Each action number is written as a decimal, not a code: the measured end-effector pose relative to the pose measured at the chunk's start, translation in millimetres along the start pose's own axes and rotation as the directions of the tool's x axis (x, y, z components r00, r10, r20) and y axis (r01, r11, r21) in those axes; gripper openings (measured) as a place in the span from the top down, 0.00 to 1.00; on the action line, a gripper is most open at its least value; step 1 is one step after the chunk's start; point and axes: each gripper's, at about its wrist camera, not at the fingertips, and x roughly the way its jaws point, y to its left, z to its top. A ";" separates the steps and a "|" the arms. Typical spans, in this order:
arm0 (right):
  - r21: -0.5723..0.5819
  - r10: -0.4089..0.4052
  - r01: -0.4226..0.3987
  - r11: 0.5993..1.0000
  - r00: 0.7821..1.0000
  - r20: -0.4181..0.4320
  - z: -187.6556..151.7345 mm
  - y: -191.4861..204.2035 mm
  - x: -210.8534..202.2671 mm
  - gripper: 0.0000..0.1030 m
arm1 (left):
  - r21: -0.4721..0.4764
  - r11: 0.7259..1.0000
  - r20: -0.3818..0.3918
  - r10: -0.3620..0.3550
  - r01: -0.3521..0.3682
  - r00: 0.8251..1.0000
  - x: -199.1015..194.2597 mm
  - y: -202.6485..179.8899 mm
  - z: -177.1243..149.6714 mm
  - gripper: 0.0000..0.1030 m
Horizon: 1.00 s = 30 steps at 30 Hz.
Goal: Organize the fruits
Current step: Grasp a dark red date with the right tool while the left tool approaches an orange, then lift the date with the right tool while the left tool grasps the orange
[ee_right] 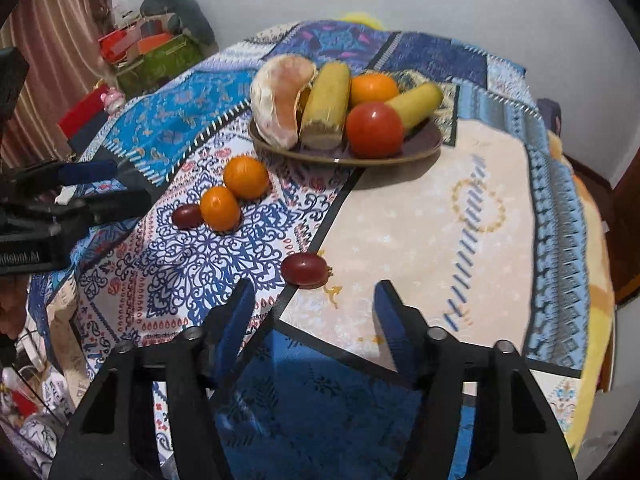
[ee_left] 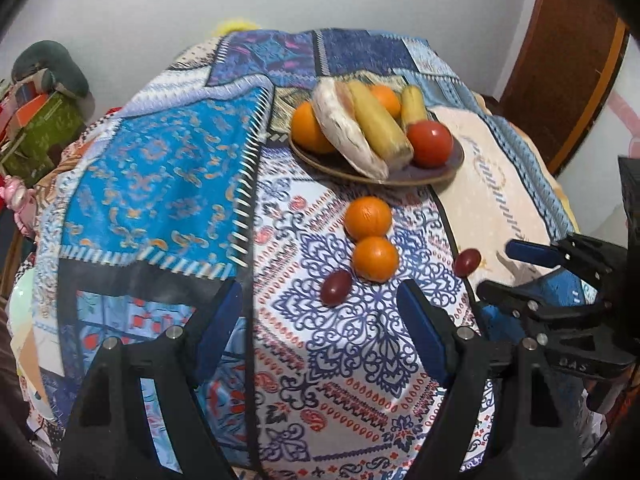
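Observation:
A brown plate (ee_left: 450, 168) (ee_right: 424, 146) at the back of the patchwork-covered table holds a pomelo piece (ee_left: 348, 128), two bananas, a red tomato (ee_left: 430, 143) (ee_right: 374, 129) and oranges. Two loose oranges (ee_left: 368, 216) (ee_right: 245, 177) lie touching on the cloth, with a dark red grape (ee_left: 336, 287) (ee_right: 187, 216) beside the nearer one. A second grape (ee_left: 467, 262) (ee_right: 306, 270) lies apart, just ahead of my right gripper (ee_right: 314, 308) (ee_left: 508, 272), which is open and holds nothing. My left gripper (ee_left: 320, 312) (ee_right: 120, 184) is open and bare, just short of the first grape.
The table's right edge (ee_right: 596, 280) drops off near a wooden door (ee_left: 572, 64). Green and orange boxes (ee_left: 44, 120) (ee_right: 160, 56) and soft items are stacked off the table's left side. A white wall stands behind the table.

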 end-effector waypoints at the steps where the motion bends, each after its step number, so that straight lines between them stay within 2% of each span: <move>1: 0.002 0.001 -0.001 1.000 1.000 -0.003 0.1 0.4 2.1 0.51 | 0.008 1.000 -0.003 -0.004 0.004 1.000 3.0 -2.2 -0.6 0.23; 5: -0.001 0.010 -0.010 1.000 1.000 -0.017 1.2 1.2 13.0 0.52 | 0.039 0.999 -0.002 -0.020 0.020 1.000 12.2 -10.3 -0.4 0.23; 8: -0.006 0.016 -0.016 1.000 1.000 -0.015 1.4 2.8 16.4 0.53 | 0.055 0.998 -0.001 -0.026 0.026 1.000 18.3 -14.9 1.3 0.29; 12: -0.004 0.015 -0.015 1.000 1.000 -0.006 1.8 1.8 19.1 0.62 | 0.049 0.998 -0.014 -0.043 0.044 0.999 28.7 -16.8 5.1 0.37; 19: -0.002 0.044 -0.044 0.999 0.999 0.000 1.2 -0.5 17.1 0.72 | 0.052 0.997 -0.017 -0.061 0.062 0.998 39.3 -22.1 6.2 0.41; 22: -0.008 0.044 -0.044 0.999 0.999 0.002 1.1 0.3 15.7 0.72 | 0.057 0.997 -0.015 -0.058 0.058 0.998 42.1 -24.8 7.5 0.42; 25: -0.002 0.047 -0.047 0.999 0.999 0.008 1.1 -1.4 14.2 0.72 | 0.056 0.997 -0.017 -0.059 0.060 0.998 46.0 -26.6 10.0 0.51; 27: 0.002 0.046 -0.046 0.999 0.999 0.013 1.4 -2.7 12.5 0.72 | 0.063 0.997 -0.005 -0.054 0.054 0.999 46.7 -28.6 10.9 0.63; 30: 0.006 0.042 -0.043 0.999 0.999 0.025 2.8 -5.0 8.1 0.72 | 0.063 0.996 -0.004 -0.065 0.065 0.998 44.2 -29.0 11.7 0.68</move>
